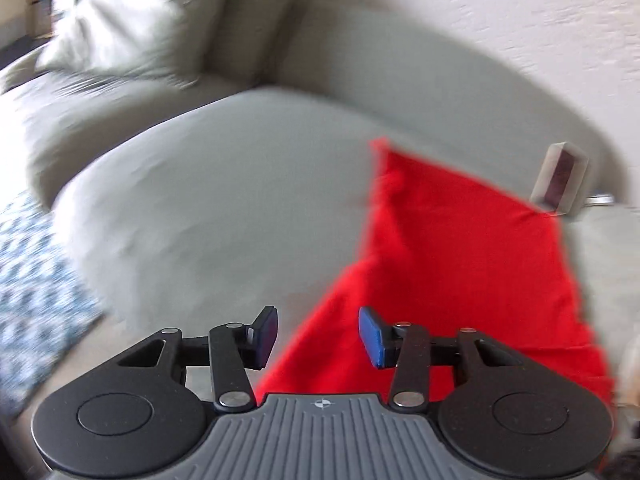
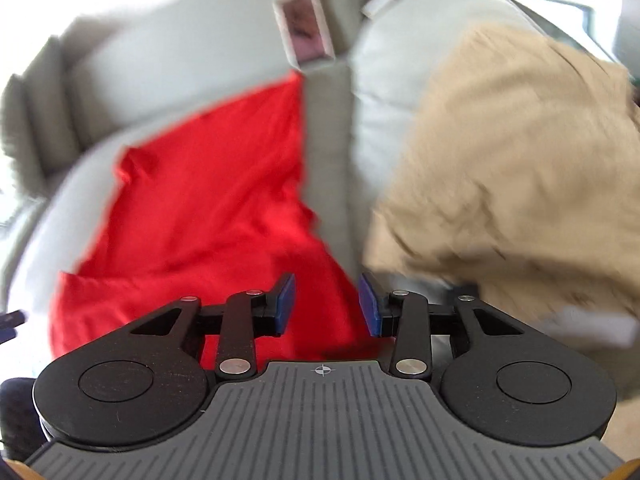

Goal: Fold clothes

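My left tool [image 1: 318,334] and right tool [image 2: 327,304] hover wide open, gripping nothing, above a red garment [image 2: 200,200] spread on the grey sofa [image 1: 220,200]; a tan garment [image 2: 512,168] lies heaped to its right.

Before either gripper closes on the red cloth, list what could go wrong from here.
1. Both views are motion-blurred, so the left gripper and right gripper, both open, may close on the wrong spot of the red cloth.
2. The cloth overhangs the sofa cushion front edge; a one-sided pull could drag it off.
3. The tan garment lies beside the right gripper and could get pinched too.
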`<state>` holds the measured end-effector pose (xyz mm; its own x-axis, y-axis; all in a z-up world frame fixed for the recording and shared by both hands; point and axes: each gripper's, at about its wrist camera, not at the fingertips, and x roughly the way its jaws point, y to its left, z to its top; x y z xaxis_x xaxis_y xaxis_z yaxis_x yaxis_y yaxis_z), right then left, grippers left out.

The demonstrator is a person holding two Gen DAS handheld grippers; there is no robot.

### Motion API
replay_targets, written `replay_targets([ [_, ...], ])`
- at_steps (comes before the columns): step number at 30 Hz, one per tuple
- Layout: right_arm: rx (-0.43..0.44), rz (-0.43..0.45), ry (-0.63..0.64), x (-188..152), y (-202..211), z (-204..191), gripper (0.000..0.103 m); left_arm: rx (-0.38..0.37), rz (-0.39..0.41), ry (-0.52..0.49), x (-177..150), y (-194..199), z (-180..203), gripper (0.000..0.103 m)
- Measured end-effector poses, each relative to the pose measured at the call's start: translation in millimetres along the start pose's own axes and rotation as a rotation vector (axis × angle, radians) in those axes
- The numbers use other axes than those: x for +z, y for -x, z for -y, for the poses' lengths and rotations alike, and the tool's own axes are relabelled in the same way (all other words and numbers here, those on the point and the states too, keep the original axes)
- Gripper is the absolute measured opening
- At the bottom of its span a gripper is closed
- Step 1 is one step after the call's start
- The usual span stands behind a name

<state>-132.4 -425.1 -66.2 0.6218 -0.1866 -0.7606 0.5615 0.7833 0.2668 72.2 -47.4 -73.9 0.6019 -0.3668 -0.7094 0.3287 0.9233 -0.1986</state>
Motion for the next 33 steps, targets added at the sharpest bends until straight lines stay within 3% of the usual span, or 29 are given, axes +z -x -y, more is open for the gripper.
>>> replay_targets([
  [4,0.071,0.0,0.083,7.1,-24.1,-32.3,0.014,-0.049,-0.034,-0.046,-4.0,-28.9,23.4,0.034],
  [9,0.01,-0.024,0.187,0.0,-66.1,-54.0,0.014,0.066,-0.115,-0.093,-13.6,-71.5,25.7,0.031],
  [12,-0.082,-0.071,0.21,-4.1,-89.2,-47.6,0.011,0.075,-0.135,-0.087,-14.0,-84.3,17.6,0.035],
  [18,-0.081,-0.091,0.162,-0.2,-79.7,-32.6,0.013,0.103,-0.131,-0.068,-7.5,-74.4,16.7,0.035],
  [20,-0.072,-0.086,0.133,-0.9,-69.3,-28.6,0.019,0.114,-0.108,-0.069,-8.1,-61.8,15.9,0.035],
  [26,0.021,-0.033,0.052,0.3,-30.9,-7.9,0.027,0.05,-0.06,-0.094,-18.7,-11.5,17.2,0.036],
  [30,0.06,-0.032,0.043,-4.4,-14.6,-7.0,0.027,-0.031,-0.105,-0.117,-32.6,-1.9,28.7,0.036],
  [33,0.106,-0.079,0.068,-13.6,-16.6,-15.0,0.027,-0.031,-0.16,-0.154,-44.9,-12.8,41.4,0.036],
])
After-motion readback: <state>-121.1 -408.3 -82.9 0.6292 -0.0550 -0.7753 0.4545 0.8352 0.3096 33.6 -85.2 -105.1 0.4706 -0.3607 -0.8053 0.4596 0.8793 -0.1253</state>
